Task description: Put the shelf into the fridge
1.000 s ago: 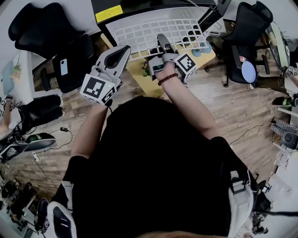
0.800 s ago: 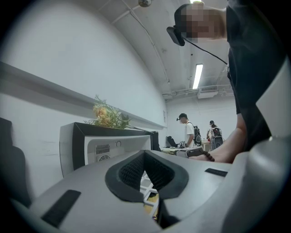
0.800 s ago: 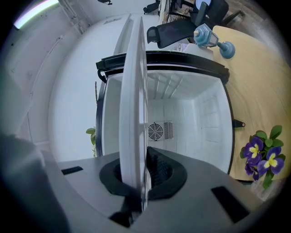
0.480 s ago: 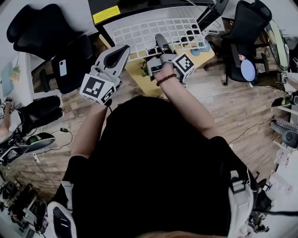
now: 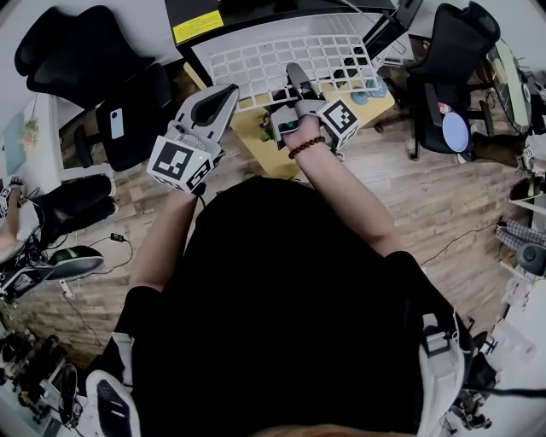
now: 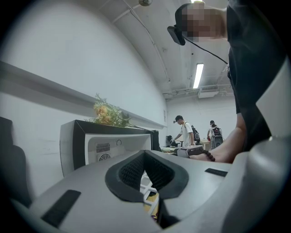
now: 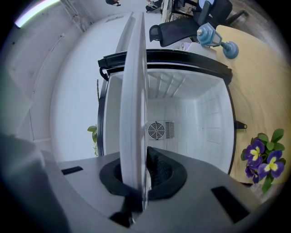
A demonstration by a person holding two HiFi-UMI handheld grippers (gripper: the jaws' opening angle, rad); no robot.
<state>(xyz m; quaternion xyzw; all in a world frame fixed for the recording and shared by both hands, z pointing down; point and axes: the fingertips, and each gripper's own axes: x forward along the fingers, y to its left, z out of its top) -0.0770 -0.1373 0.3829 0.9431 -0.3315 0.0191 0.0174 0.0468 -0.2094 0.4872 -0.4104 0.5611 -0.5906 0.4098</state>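
The white grid shelf (image 5: 281, 55) hovers flat in front of the black fridge (image 5: 256, 10) in the head view. My right gripper (image 5: 294, 78) is shut on the shelf's near edge. In the right gripper view the shelf (image 7: 135, 104) stands edge-on between the jaws of that gripper (image 7: 141, 182), and beyond it the open fridge (image 7: 191, 123) shows white walls and a round fan grille. My left gripper (image 5: 227, 92) hangs just left of the shelf, shut and holding nothing. Its own view shows the left gripper (image 6: 145, 157) closed, with the fridge (image 6: 113, 139) behind.
A yellow table (image 5: 252, 136) carries the fridge, purple flowers (image 7: 263, 159) and a blue object (image 7: 213, 36). Black office chairs (image 5: 102, 77) stand at the left and another chair (image 5: 452, 60) at the right. People (image 6: 186, 132) stand far down the room.
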